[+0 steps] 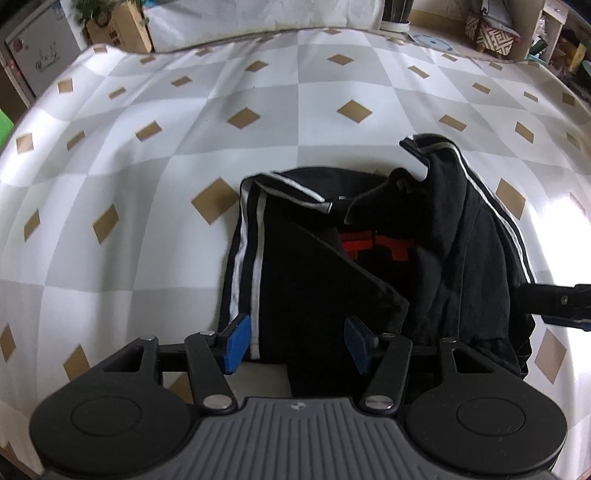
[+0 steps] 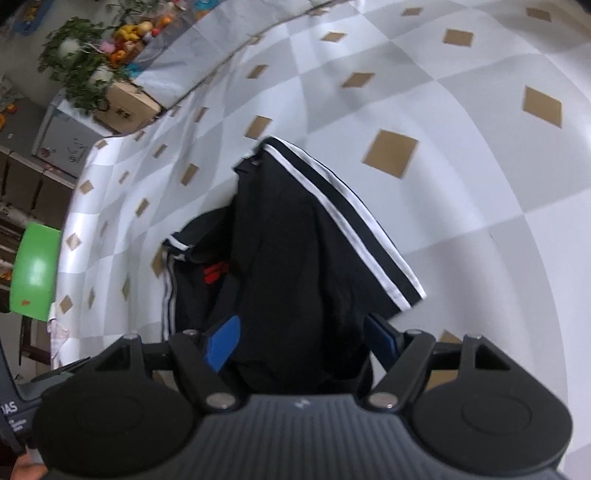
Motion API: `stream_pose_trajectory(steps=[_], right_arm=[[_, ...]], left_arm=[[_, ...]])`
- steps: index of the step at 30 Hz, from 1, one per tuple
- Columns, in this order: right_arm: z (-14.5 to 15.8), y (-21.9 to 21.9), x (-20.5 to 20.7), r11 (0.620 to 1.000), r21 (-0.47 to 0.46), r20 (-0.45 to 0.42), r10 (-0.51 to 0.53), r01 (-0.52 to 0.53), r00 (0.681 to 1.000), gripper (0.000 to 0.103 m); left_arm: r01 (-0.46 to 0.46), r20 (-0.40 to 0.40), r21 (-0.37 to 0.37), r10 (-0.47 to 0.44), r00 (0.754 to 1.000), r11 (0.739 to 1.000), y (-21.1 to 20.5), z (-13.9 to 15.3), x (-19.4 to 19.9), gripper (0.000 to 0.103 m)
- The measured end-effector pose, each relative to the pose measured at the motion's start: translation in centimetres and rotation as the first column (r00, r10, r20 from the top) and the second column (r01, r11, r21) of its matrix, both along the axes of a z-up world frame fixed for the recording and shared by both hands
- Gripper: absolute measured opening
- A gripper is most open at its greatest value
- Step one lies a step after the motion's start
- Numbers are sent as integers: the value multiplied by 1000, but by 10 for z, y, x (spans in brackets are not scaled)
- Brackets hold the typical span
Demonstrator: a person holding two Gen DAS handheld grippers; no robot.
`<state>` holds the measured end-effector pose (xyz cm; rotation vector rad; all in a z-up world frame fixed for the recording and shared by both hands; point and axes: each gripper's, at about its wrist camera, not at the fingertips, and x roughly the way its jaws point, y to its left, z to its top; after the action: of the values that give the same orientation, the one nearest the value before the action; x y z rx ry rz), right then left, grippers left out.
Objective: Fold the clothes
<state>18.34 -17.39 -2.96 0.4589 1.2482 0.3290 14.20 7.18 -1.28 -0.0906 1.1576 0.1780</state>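
Observation:
A black garment (image 1: 369,277) with white side stripes and a red print lies bunched and partly folded on the checked tablecloth (image 1: 184,129). My left gripper (image 1: 295,343) hangs low over the garment's near left edge. Its blue pads (image 1: 236,343) stand apart, with black cloth and a white stripe lying loose between them. In the right wrist view the same garment (image 2: 288,240) is heaped up, one striped flap draped to the right. My right gripper (image 2: 301,339) straddles the near end of the heap with its jaws wide and cloth filling the gap. One of its arms (image 1: 565,302) shows at the right edge of the left wrist view.
The tablecloth (image 2: 443,110) spreads flat beyond and beside the garment. At the far edge stand a cardboard box with a plant (image 1: 122,29) and a patterned bag (image 1: 491,33). Off the table's left side is a green chair (image 2: 35,273).

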Motion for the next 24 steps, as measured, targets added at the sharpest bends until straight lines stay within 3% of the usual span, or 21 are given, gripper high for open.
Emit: stream_pose_trajectory(steps=[10, 18, 24], right_arm=[[-21, 13, 1, 1000, 17, -51, 2, -1, 999, 72], [-20, 30, 2, 999, -14, -12, 29, -29, 1000, 71], [-14, 38, -1, 990, -104, 58, 97, -90, 994, 33]], left_arm=[[23, -48, 23, -22, 999, 999, -12, -17, 0, 55], [21, -85, 13, -20, 996, 1000, -14, -29, 0, 55], [19, -101, 14, -18, 995, 1000, -15, -33, 1, 55]])
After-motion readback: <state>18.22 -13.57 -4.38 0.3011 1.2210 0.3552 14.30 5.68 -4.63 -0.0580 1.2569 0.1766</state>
